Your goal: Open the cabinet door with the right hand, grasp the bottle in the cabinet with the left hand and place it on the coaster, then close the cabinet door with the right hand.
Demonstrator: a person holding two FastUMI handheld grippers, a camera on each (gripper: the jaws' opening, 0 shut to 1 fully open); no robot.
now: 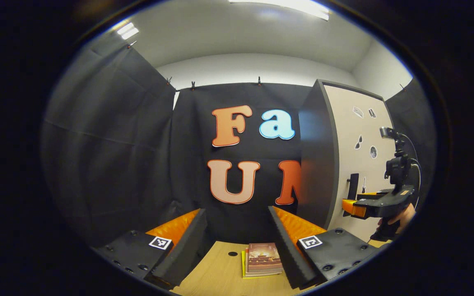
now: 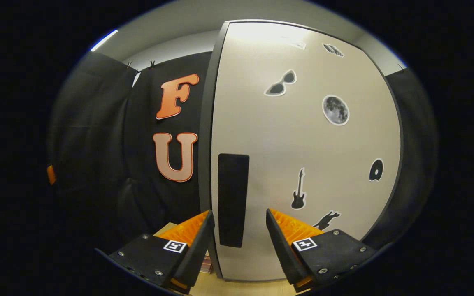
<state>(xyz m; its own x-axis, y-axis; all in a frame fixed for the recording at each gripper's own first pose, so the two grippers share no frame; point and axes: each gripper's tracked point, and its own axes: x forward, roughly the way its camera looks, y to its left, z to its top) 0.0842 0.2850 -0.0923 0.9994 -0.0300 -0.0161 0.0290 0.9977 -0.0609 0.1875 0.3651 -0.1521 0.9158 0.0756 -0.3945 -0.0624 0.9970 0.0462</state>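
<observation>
My right gripper (image 2: 237, 230) is spread, fingers either side of the door handle (image 2: 233, 199), not yet pinching. Left gripper (image 1: 237, 230) also spread, idle over the table (image 1: 220, 275) and booklets (image 1: 263, 259). Cabinet door (image 2: 303, 144) is shut; the bottle is presumably behind it. Risk: a shallow bite slips off the handle when I pull.

Matt smooth cabinet door (image 2: 303, 144) with matt dark handle (image 2: 232, 199), wood-grain table (image 1: 220, 275), paper books (image 1: 263, 259).
</observation>
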